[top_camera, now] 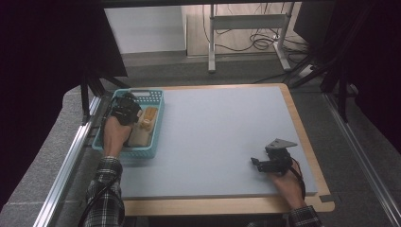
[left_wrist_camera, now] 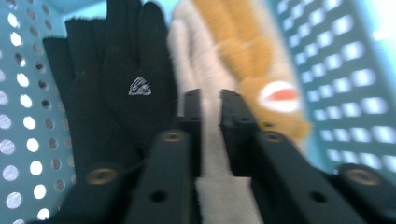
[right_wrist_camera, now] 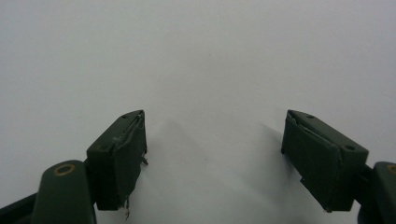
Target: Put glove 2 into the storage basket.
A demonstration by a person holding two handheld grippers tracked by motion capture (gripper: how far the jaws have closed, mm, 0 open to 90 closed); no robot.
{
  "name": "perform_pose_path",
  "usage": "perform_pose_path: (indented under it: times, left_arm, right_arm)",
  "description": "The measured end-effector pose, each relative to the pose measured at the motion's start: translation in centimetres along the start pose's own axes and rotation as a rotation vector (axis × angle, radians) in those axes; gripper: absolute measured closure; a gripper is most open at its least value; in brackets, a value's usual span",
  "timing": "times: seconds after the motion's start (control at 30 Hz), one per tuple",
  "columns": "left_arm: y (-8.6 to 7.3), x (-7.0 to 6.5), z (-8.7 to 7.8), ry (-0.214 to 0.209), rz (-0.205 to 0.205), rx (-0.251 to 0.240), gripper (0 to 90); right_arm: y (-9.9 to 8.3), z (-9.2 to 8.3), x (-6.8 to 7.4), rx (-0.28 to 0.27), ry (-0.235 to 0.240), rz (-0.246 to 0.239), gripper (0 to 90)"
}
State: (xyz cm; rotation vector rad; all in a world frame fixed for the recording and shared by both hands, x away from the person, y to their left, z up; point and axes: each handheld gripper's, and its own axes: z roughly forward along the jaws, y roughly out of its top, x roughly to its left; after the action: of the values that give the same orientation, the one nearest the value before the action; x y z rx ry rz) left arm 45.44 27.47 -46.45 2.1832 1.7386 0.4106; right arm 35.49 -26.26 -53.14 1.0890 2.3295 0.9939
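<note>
**Operator and Handheld Grippers: Appearance**

Both forearms wear plaid sleeves in dark and light checks. The left gripper (top_camera: 124, 109) is black, and a black cable runs back along its sleeve. The right gripper (top_camera: 256, 162) is black, carries a grey three-cornered plate on top, and trails a cable with an orange strand. In the gripper views, each jaw is a black angular block on a rounded black arm with brass-coloured rivets; the right pads show frayed edges.
</note>
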Motion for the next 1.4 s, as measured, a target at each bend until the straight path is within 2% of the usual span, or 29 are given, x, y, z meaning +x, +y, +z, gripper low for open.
perform_pose_path:
  times: [0.13, 0.2, 0.43, 0.6, 0.8, 1.07, 1.27, 1.4]
  left_arm:
    - [-0.2, 0.2, 1.5, -0.007, -0.019, 0.027, 89.9]
    - [-0.2, 0.1, 1.7, -0.009, -0.021, 0.028, 90.0]
    - [0.6, -1.0, 3.1, -0.047, -0.022, 0.027, 90.0]
    - [1.0, -1.6, 3.5, -0.06, -0.031, 0.024, 90.0]
    - [0.5, -1.1, 3.7, -0.086, -0.051, 0.006, 90.0]
    - [0.3, -0.7, 4.0, -0.073, -0.042, 0.01, 88.9]
    - [0.2, -0.4, 3.4, -0.044, -0.031, -0.004, 79.4]
    - [0.0, 0.0, 3.0, -0.033, -0.042, -0.023, 71.9]
  right_arm:
    - [0.0, 0.0, 0.0, 0.0, 0.0, 0.0, 21.5]
    - [0.0, 0.0, 0.0, 0.0, 0.0, 0.0, 21.5]
    - [0.0, 0.0, 0.0, 0.0, 0.0, 0.0, 21.5]
    - [0.0, 0.0, 0.0, 0.0, 0.0, 0.0, 21.5]
    - [0.0, 0.0, 0.0, 0.0, 0.0, 0.0, 21.5]
    - [0.0, 0.0, 0.0, 0.0, 0.0, 0.0, 21.4]
    - [0.0, 0.0, 0.0, 0.0, 0.0, 0.0, 21.5]
    - [0.0, 0.0, 0.0, 0.0, 0.0, 0.0, 21.5]
